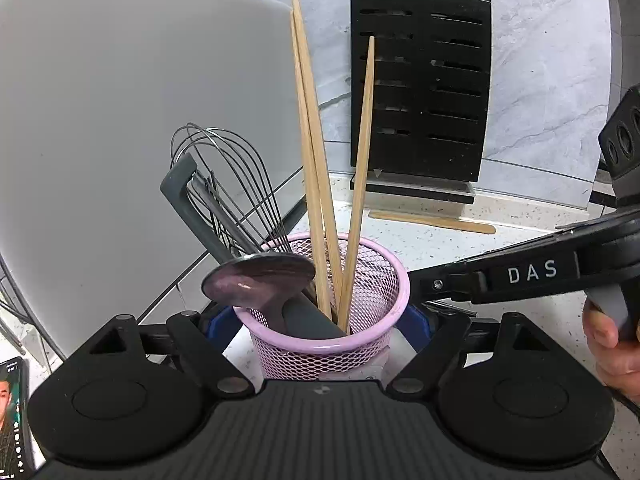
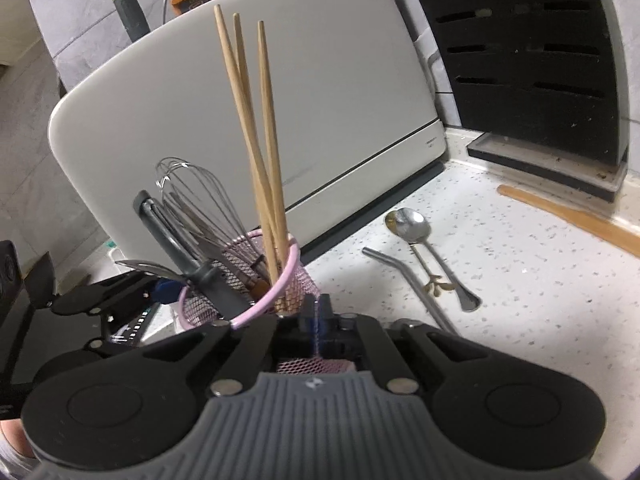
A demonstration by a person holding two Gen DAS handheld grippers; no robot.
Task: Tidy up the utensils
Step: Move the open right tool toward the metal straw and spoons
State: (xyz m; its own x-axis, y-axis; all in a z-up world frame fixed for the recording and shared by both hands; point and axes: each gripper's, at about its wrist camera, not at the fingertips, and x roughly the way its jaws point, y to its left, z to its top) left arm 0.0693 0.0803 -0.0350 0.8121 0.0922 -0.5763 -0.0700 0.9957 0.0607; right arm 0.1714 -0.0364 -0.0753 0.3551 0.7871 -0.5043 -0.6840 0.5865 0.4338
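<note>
Low centre of the left wrist view: left gripper (image 1: 322, 324) sits around the pink mesh cup (image 1: 332, 344), blue pads (image 1: 222, 326) against its two sides, gripping it. In the right wrist view, bottom centre: right gripper (image 2: 317, 316) closed, blue fingers together right at the cup's near rim; can't tell whether mesh is pinched between them. In the left view it reaches in from the right edge, tip touching the cup rim, with a hand (image 1: 608, 332) on its handle at far right.

Cup stands upright on the speckled counter (image 2: 520, 300). Inside it: three chopsticks (image 1: 316, 140) upright, fanned a little; whisk (image 1: 232, 168) leaning left; grey handle (image 1: 180, 184) beside the whisk; ladle (image 1: 260, 280) with its bowl over the left rim.

Counter, right of the cup in the right view: spoon (image 2: 408, 224) and metal straw (image 2: 404, 272) lying just beside each other, wooden stick (image 2: 568, 212) further right by the foot of the knife block (image 2: 528, 48). White appliance (image 2: 260, 120) stands behind the cup. Phone (image 1: 12, 412) at lower left of the left view.
</note>
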